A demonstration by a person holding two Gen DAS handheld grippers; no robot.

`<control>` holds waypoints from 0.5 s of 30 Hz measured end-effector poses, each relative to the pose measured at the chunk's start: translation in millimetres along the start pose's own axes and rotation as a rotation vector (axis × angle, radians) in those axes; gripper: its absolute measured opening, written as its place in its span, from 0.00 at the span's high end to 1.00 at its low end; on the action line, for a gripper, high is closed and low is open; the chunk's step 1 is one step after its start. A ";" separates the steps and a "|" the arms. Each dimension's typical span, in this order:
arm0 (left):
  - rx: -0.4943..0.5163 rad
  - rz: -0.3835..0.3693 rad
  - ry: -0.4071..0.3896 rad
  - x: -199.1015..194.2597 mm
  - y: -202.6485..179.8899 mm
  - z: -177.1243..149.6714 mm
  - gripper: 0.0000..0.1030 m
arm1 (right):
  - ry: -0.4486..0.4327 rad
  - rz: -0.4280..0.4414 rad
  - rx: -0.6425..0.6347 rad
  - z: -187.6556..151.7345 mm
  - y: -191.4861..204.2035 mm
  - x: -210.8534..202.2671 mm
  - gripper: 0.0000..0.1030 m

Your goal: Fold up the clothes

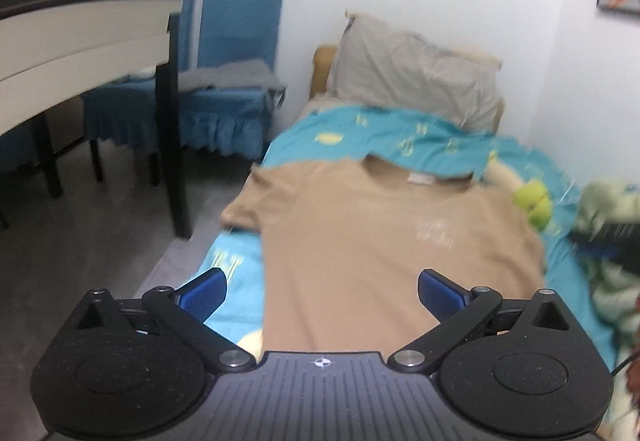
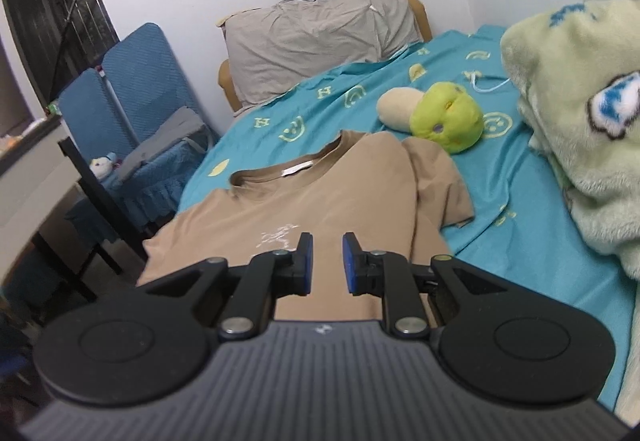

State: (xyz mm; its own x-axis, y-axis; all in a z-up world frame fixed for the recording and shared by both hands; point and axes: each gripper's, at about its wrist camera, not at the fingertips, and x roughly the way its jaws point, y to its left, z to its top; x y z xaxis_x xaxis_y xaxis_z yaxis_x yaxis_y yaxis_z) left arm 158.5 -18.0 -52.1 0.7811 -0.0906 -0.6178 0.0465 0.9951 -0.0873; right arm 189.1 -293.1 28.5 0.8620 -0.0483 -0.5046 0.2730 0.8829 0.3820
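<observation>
Shirt (image 1: 380, 241) laid flat on the bed (image 2: 520, 201) is the job in hand: by the look of it, spreading is done and the first fold has not started, since no part of the body is doubled over. The left gripper (image 1: 322, 297) hangs above the shirt's lower part with its jaws spread as wide as they go and nothing between them. The right gripper (image 2: 326, 265) hovers over the chest print with a narrow gap between its pads, and no cloth is pinched there either.

The next move probably calls for each gripper to drop to an edge of the shirt, a sleeve or the hem corners, close on a single layer, and carry it across the body without dragging the rest. The right jaws would likely need to open wider first.

The shirt is tan, short-sleeved, front side up, with a pale print on the chest and a white label inside the collar. The collar points toward the pillow (image 2: 320, 37) at the head of the bed. One sleeve reaches the bed's edge on the chair (image 1: 224, 81) side; the other lies slightly rumpled just short of the green plush toy (image 2: 448, 117). The body lies fairly smooth, along the middle of the bed, on the teal sheet. A fluffy pale-green blanket (image 2: 580, 121) is heaped along the far side.
</observation>
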 end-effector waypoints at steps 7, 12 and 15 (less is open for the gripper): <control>0.046 -0.007 0.065 15.7 4.8 -12.8 0.00 | -0.020 -0.033 -0.060 -5.1 10.6 -6.1 0.15; 0.004 -0.001 0.191 34.8 18.4 -30.6 0.01 | -0.030 -0.075 -0.058 -0.7 10.3 0.7 0.15; -0.088 -0.042 0.317 39.9 38.4 -47.2 0.03 | -0.040 -0.077 -0.041 3.0 8.0 2.1 0.15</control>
State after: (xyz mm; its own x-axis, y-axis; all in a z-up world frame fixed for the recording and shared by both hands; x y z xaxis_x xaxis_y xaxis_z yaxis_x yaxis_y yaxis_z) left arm 162.1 14.8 -117.1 0.5460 -0.1530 -0.8237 0.0097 0.9843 -0.1764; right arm 194.4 -287.5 32.9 0.8559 -0.1347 -0.4993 0.3222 0.8941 0.3112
